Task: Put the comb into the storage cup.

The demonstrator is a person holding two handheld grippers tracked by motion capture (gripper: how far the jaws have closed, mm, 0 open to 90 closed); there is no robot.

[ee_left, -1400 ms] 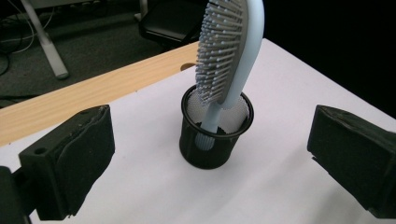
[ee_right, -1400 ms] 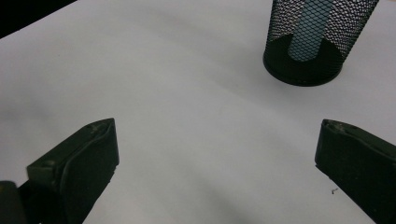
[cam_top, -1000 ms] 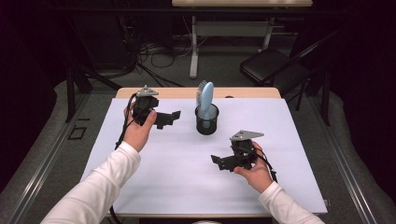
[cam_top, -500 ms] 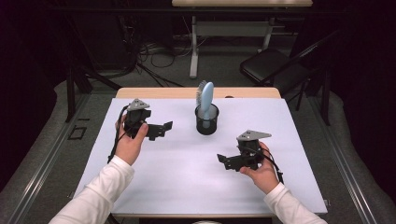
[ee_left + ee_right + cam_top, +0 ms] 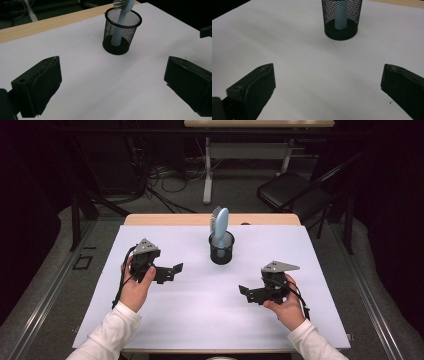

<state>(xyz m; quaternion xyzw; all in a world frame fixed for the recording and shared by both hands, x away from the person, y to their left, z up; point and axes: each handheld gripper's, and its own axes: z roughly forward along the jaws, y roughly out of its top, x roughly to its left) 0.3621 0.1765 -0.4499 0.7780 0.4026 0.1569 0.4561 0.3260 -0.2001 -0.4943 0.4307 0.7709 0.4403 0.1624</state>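
Observation:
A black mesh cup [image 5: 221,248] stands upright near the back middle of the white table [image 5: 200,320], with a light blue hairbrush [image 5: 220,224] standing in it, bristle head up. The cup [image 5: 122,31] and the brush handle [image 5: 119,30] lie ahead of my left gripper [image 5: 112,82], whose jaws stand wide apart with nothing between them. My left gripper [image 5: 172,270] is left of the cup, pointing right. My right gripper [image 5: 246,293] sits at the front right, pointing left, open and empty. In its view the cup [image 5: 341,18] stands ahead of my right gripper [image 5: 327,87].
A bare wooden strip [image 5: 165,219] runs along the table's far edge. Beyond the table are a folding chair [image 5: 295,192], cables on the floor [image 5: 165,180] and a desk leg [image 5: 207,175]. The person's white sleeves [image 5: 107,335] enter from the bottom.
My left gripper has drawn back from the far left toward the person and lowered. My right gripper has shifted a little to the right and nearer the front. Both stay open.

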